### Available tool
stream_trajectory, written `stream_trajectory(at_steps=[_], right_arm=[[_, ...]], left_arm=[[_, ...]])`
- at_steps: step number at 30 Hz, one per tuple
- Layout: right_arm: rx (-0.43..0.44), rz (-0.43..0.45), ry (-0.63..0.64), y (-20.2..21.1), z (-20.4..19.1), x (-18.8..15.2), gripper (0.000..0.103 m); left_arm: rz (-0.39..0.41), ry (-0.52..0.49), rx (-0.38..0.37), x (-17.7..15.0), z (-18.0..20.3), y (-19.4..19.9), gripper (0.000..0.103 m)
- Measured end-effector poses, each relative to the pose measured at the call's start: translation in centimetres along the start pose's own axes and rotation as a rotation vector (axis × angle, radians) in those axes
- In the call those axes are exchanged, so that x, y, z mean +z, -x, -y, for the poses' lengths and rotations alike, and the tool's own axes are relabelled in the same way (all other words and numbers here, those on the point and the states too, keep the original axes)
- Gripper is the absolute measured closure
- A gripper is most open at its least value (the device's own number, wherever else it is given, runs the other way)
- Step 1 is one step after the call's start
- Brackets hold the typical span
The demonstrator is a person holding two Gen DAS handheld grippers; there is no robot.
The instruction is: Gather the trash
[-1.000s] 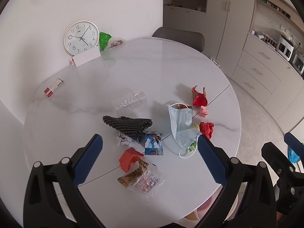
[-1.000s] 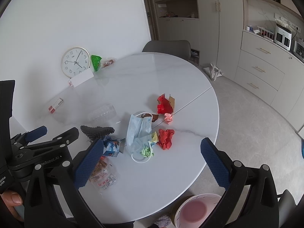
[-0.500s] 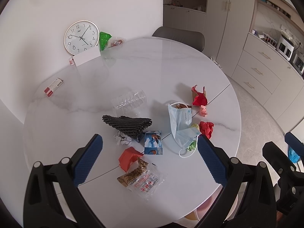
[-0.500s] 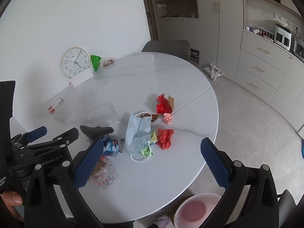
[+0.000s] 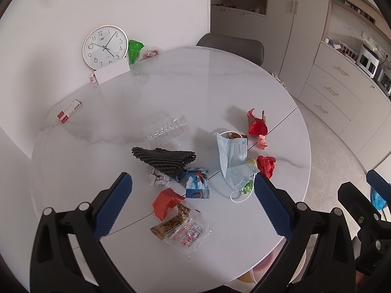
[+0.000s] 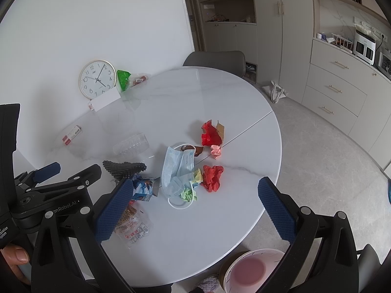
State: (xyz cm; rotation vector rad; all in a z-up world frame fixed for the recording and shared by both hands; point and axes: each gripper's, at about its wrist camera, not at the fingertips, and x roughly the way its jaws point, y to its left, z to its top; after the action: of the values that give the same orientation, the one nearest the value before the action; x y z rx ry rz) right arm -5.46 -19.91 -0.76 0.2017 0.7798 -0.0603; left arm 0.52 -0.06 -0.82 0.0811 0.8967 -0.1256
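Trash lies scattered on a round white table (image 5: 185, 85): a blue face mask (image 5: 232, 156), red crumpled paper (image 5: 266, 164), a red and brown wrapper (image 5: 256, 124), a pink ball (image 5: 262, 142), a blue packet (image 5: 197, 183), red folded paper (image 5: 166, 201), a clear snack bag (image 5: 183, 232), a black ribbed cloth (image 5: 163, 157) and a clear plastic cup (image 5: 166, 130). My left gripper (image 5: 193, 205) hovers open above the near pile, holding nothing. My right gripper (image 6: 193, 210) is open too, above the mask (image 6: 177, 168) and the table's near edge. A pink bin (image 6: 251, 271) stands below.
A wall clock (image 5: 105, 47), a white card (image 5: 112, 73), a green bag (image 5: 134, 50) and a small red-and-white box (image 5: 69, 111) sit at the table's far left. A grey chair (image 5: 232, 48) stands behind. Cabinets (image 6: 342, 85) line the right wall. A hand (image 6: 14, 261) holds the left gripper.
Both views have shifted only slightly; the trash sits a touch lower and nearer. Nothing was taken hold of or moved on the table.
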Motion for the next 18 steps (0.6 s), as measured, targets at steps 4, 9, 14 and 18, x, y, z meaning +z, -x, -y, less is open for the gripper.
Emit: stream_trajectory(at_steps=[4, 9, 14, 18], right_arm=[[0.001, -0.001, 0.0, 0.0, 0.0, 0.0, 0.002], [-0.001, -0.001, -0.001, 0.0, 0.0, 0.0, 0.002], [0.003, -0.003, 0.001, 0.0, 0.0, -0.1, 0.002], [0.023, -0.015, 0.034, -0.8, 0.0, -1.1, 0.002]], left_arm=[[-0.002, 0.001, 0.002, -0.1, 0.0, 0.0, 0.008], [-0.001, 0.001, 0.002, -0.1, 0.0, 0.0, 0.008], [-0.007, -0.006, -0.012, -0.3, -0.5, -0.3, 0.008], [-0.025, 0.005, -0.026, -1.4, -2.6, -1.3, 0.008]])
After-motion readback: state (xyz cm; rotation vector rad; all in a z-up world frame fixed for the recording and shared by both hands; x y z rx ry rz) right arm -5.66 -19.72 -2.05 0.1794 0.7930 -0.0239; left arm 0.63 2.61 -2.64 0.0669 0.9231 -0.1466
